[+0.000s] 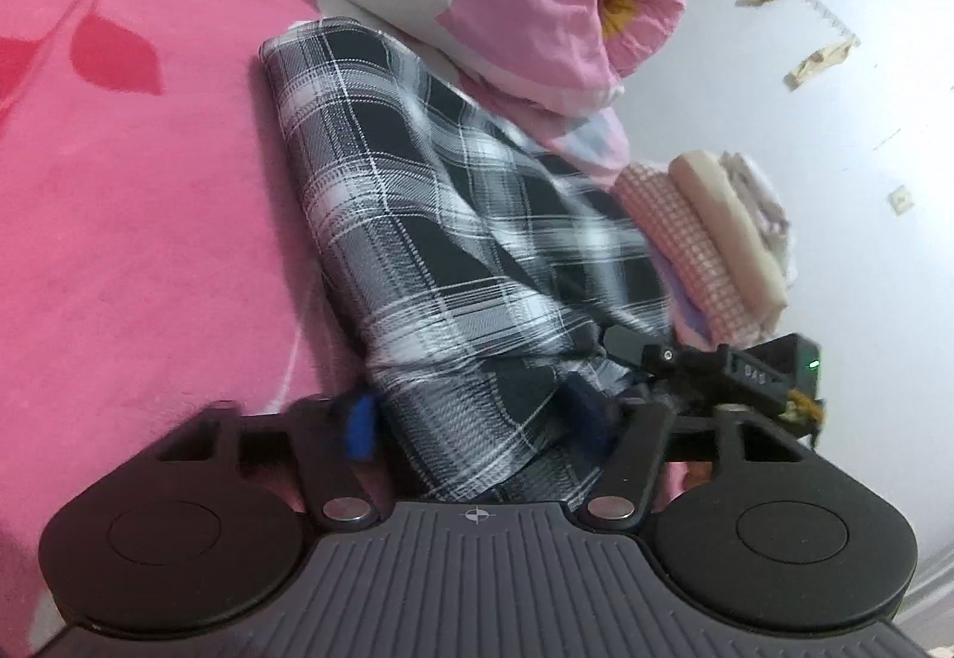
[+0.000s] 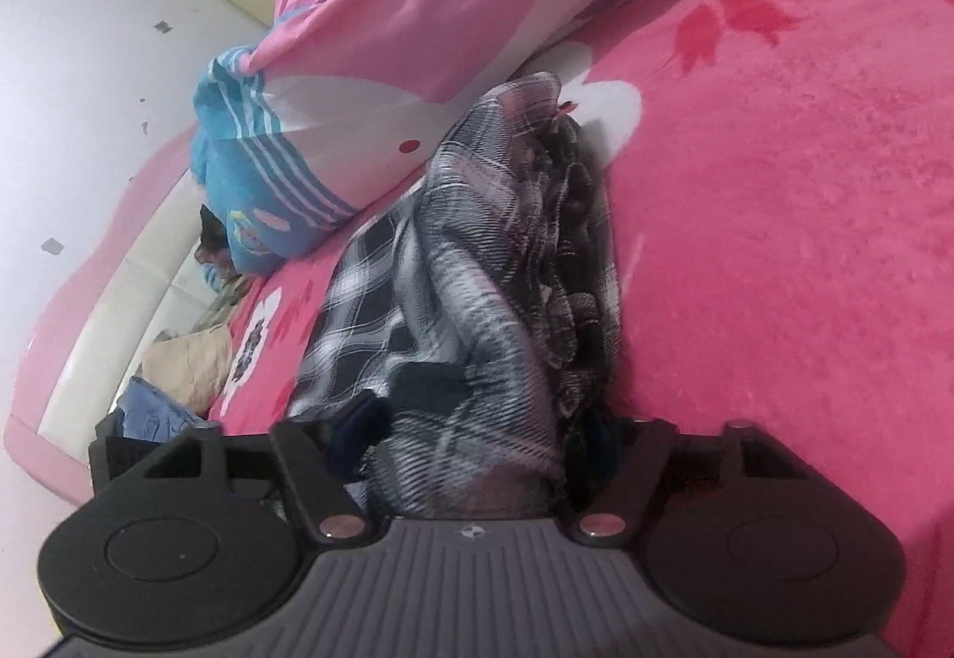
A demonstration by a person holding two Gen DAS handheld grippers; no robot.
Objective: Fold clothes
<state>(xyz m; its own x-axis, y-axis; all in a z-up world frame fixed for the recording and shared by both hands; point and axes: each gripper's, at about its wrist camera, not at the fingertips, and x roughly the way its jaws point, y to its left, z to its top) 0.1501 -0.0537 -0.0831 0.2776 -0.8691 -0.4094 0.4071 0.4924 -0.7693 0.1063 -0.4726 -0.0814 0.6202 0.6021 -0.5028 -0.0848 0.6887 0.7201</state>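
Left gripper (image 1: 471,419) has its 2 blue-padded jaws set around the near end of the plaid garment (image 1: 429,216); whether the pads press the cloth I cannot tell. That garment's long axis runs straight away from both claws across the pink bedspread (image 1: 131,216). Right gripper (image 2: 477,443) likewise straddles a bunched end, grip unclear. Both ends look equally near, so either could lead the fold.

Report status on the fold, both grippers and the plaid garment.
Left gripper has plaid garment between its jaws. Right gripper likewise, cloth bunched. Garment on pink blanket. Pillow close alongside, not blocking.
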